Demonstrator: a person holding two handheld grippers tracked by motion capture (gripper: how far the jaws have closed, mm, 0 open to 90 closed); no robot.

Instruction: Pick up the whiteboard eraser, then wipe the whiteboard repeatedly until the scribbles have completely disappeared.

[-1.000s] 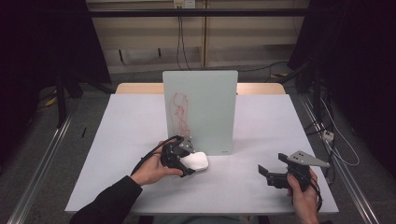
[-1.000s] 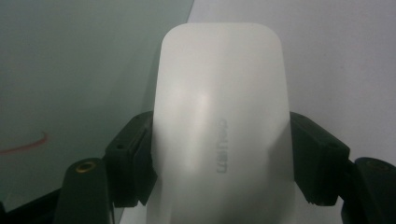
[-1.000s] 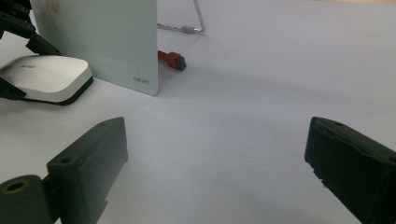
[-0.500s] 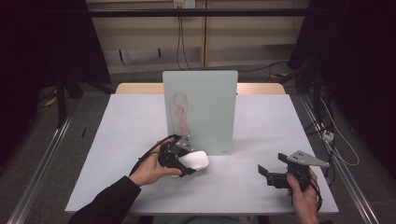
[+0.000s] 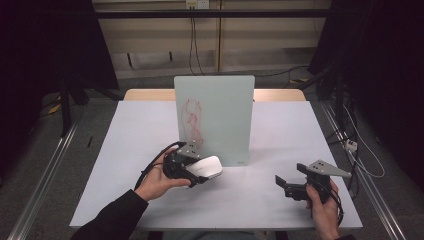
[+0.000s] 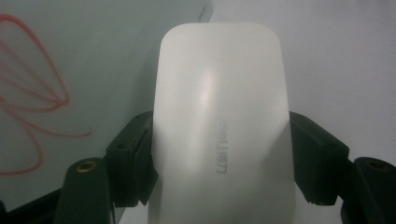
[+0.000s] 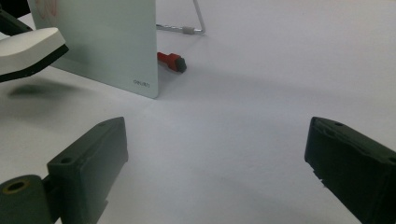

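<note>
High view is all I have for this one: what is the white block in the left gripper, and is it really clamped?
Observer: The left gripper view shows a white board eraser with faint lettering on its top. The left gripper has its black jaws pressed against both long sides.
Operator: Anything hidden behind the board?
Observer: Yes. In the right gripper view a red marker lies on the table just behind the lower corner of the whiteboard, with a wire stand farther back.
</note>
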